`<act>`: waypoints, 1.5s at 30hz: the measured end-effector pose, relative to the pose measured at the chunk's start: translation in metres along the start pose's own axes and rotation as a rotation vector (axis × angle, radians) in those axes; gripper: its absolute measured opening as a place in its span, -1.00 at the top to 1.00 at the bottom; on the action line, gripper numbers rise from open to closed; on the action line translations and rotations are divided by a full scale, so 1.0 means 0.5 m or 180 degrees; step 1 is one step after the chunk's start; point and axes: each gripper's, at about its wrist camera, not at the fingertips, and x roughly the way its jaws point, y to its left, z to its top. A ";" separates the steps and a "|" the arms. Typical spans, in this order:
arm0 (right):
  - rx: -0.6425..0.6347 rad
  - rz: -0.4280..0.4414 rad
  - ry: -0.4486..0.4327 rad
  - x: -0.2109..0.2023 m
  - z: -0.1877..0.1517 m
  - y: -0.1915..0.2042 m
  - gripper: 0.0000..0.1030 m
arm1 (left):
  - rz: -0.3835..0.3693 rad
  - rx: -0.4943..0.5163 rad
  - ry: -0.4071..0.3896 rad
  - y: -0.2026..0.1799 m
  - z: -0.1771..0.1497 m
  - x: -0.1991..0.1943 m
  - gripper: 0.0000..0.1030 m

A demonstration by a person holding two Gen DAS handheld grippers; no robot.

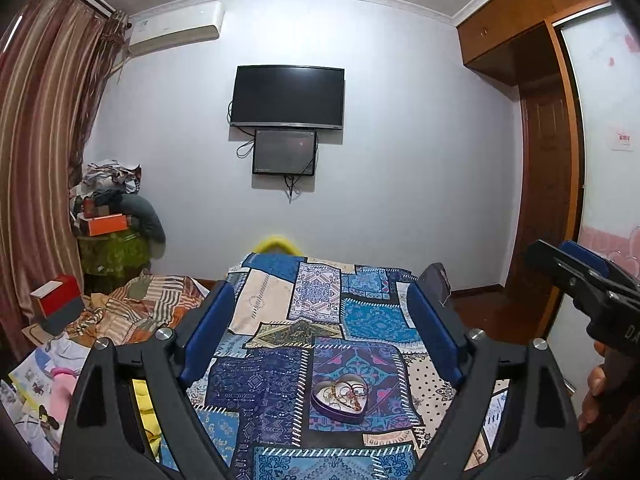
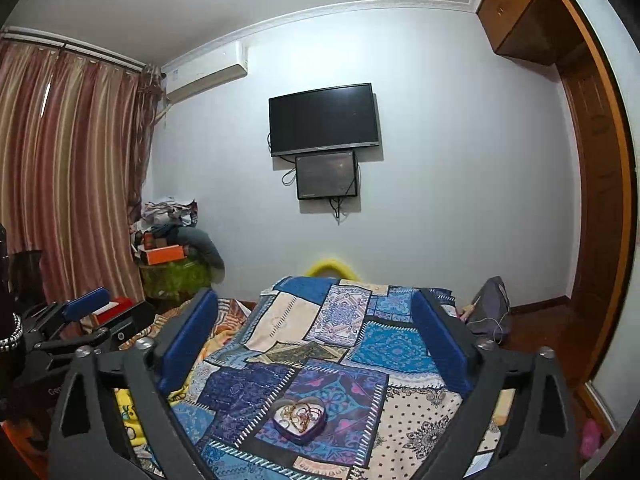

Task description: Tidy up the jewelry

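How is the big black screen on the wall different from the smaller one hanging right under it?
The upper screen is clearly wider and taller than the lower screen. The upper screen looks glossy black with a pale strip along its bottom edge; the lower screen looks greyer and duller, with a faint reddish spot. The upper screen sits centred above, the lower one slightly offset. Both are wall-mounted, dark and have cables dangling.

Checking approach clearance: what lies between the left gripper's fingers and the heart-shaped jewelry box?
Only bare patchwork bedspread, seen in the left wrist view; the open left gripper is apart from the heart-shaped box.
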 end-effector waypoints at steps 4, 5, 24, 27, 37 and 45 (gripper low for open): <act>-0.0013 0.0003 0.0022 -0.009 -0.006 -0.002 -0.89 | -0.0009 0.0029 -0.0016 -0.002 -0.001 -0.009 -0.70; -0.0015 0.0007 0.0029 -0.005 -0.005 -0.002 -0.89 | -0.0013 0.0032 -0.0015 -0.003 -0.001 -0.010 -0.70; -0.0021 0.0022 0.0160 -0.020 -0.021 -0.009 -0.89 | -0.0046 0.0021 0.0035 -0.011 -0.003 -0.006 -0.83; -0.0018 0.0018 0.0168 -0.021 -0.022 -0.009 -0.89 | -0.0039 0.0005 0.0049 -0.010 -0.004 -0.003 -0.88; -0.0013 0.0020 0.0183 -0.021 -0.015 -0.010 -0.89 | -0.0037 -0.0002 0.0076 -0.008 -0.007 0.002 -0.90; -0.0023 -0.0008 0.0209 -0.018 -0.016 -0.008 -0.90 | -0.0025 0.0005 0.0074 -0.009 -0.007 0.005 -0.90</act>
